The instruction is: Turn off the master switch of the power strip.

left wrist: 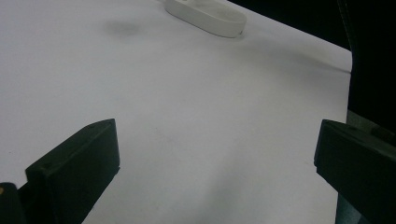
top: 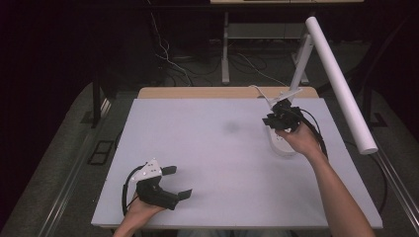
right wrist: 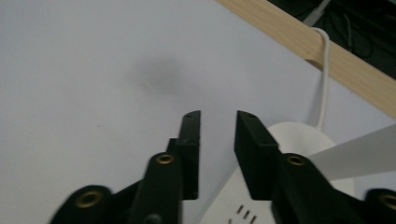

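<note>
Desk lamp point(top: 316, 74) stands near the tabletop's point(top: 207, 148) far right corner.
Right gripper point(top: 276, 120) hovers over its base, jaws slightly apart, empty; left gripper point(top: 173, 182) gapes. Lamp looks rigid, top-heavy; grip the stem low.

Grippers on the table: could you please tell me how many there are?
2: the left gripper near the table's front edge, the right gripper above the lamp base at the far right.

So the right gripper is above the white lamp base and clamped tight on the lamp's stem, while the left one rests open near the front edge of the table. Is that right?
Not quite. The right gripper is above the lamp base, but it grips nothing: the right gripper view shows a bare gap between its jaws, with only the table behind. The left gripper does rest open near the front edge.
</note>
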A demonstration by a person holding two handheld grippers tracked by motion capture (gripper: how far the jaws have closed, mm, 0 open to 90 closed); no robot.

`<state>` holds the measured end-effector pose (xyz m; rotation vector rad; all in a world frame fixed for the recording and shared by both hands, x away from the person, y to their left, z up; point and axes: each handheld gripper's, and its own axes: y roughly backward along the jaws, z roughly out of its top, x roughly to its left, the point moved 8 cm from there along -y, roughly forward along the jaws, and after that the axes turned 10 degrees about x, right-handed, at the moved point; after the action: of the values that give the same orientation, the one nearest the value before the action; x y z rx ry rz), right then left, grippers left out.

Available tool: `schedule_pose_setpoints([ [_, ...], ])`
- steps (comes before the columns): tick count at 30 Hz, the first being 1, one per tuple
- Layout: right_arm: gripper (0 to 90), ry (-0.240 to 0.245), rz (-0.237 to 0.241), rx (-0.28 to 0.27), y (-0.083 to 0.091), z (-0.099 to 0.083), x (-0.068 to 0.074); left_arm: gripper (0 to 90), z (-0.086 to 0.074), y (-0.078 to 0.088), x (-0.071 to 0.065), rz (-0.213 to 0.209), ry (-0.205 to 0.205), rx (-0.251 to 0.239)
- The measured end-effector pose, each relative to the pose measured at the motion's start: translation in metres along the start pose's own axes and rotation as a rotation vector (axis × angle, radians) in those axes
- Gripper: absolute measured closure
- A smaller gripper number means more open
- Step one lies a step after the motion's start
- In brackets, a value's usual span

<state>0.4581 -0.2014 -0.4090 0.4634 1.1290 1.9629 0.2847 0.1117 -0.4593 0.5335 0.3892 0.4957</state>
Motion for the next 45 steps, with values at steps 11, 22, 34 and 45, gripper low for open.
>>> schedule_pose_setpoints([
  [11,9.2,-0.057,0.182,-0.102,0.031,-0.025,0.021,0.0,0.0,0.001,0.0,0.002,0.002,-0.004],
  [22,0.0,-0.082,0.214,-0.127,0.049,-0.057,0.042,0.0,0.0,0.001,0.001,0.009,0.005,-0.004],
  [34,0.0,-0.119,0.24,-0.181,0.058,-0.094,0.062,0.0,0.0,0.001,0.001,0.011,0.007,-0.005],
  [45,0.0,-0.179,0.234,-0.202,0.048,-0.143,0.074,0.0,0.0,-0.001,0.001,0.013,0.003,0.003],
])
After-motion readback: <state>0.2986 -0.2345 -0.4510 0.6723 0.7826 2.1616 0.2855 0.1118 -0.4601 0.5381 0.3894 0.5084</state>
